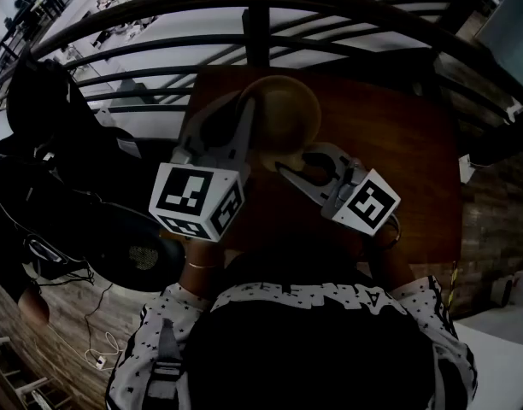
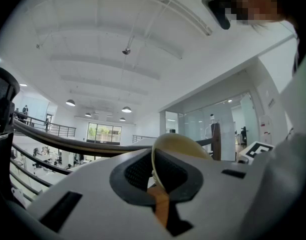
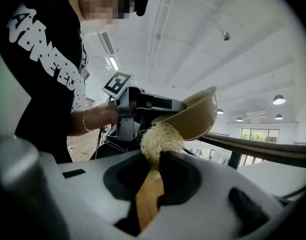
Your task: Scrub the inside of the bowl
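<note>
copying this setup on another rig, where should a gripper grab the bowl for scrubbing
The rim of the bowl, pinched across its thin wall as the left gripper has it, coming from the side away from the brush. That leaves the tilted opening free for the right gripper.

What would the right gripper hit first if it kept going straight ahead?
Likely the bowl: the brush in the right gripper leads, its fibres right at the bowl's edge. Depth unclear.
</note>
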`<move>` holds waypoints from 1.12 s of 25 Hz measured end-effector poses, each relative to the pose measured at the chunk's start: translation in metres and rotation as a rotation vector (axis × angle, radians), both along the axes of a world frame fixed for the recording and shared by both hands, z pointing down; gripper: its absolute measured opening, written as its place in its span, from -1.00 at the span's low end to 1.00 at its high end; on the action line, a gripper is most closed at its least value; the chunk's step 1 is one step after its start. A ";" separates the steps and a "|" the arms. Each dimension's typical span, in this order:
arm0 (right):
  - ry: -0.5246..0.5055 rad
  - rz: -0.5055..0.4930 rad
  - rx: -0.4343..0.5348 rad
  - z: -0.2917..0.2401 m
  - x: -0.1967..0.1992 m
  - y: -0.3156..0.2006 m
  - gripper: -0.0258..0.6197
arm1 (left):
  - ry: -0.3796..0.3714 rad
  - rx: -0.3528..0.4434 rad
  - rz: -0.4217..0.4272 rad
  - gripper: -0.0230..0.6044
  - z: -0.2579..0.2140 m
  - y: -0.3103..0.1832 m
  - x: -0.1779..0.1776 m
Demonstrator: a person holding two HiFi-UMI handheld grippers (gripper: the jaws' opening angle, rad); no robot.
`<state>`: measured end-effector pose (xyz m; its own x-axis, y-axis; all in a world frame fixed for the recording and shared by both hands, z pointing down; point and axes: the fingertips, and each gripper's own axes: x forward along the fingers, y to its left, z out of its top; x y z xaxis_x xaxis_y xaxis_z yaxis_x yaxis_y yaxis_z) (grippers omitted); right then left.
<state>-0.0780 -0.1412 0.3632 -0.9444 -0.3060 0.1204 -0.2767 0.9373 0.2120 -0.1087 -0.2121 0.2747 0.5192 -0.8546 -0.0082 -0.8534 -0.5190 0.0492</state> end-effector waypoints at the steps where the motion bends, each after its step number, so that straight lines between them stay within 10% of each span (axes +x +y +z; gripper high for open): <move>1: 0.000 -0.001 0.001 0.000 0.000 0.000 -0.73 | 0.000 0.001 0.002 -0.85 -0.001 0.000 0.001; 28: 0.011 -0.048 -0.017 0.003 -0.017 0.013 -0.73 | 0.012 -0.002 0.072 -0.85 0.001 0.011 0.028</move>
